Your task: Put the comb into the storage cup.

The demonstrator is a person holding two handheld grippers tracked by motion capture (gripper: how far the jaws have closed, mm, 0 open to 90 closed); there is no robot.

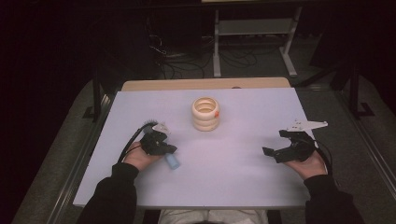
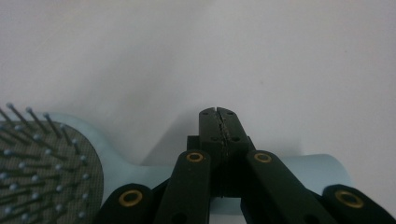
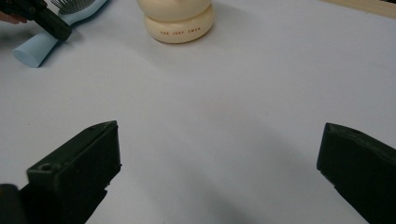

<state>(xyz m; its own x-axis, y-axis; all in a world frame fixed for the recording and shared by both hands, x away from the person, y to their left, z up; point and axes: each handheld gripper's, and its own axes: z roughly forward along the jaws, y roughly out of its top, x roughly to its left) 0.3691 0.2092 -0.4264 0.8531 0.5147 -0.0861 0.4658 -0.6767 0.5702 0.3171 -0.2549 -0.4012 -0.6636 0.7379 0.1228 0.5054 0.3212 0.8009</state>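
Note:
A light blue hairbrush point(image 1: 173, 162) lies on the white table point(image 1: 224, 177) at the left, its bristled head point(image 2: 46, 172) toward the far side. My left gripper point(image 1: 169, 149) sits over the brush's handle point(image 2: 322, 168), jaws pressed tip to tip with nothing between them. The right gripper view shows that gripper point(image 3: 51, 25) crossing above the handle point(image 3: 35, 49). My right gripper point(image 1: 274, 142) rests low over the table at the right, jaws spread wide and empty point(image 3: 219, 158).
A cream container shaped like stacked rings point(image 1: 205, 113) stands at the middle back of the table, with small lettering on its base point(image 3: 180, 28). A wooden board edge point(image 1: 205, 84) lies behind the white surface. The floor beyond is dark, with cables.

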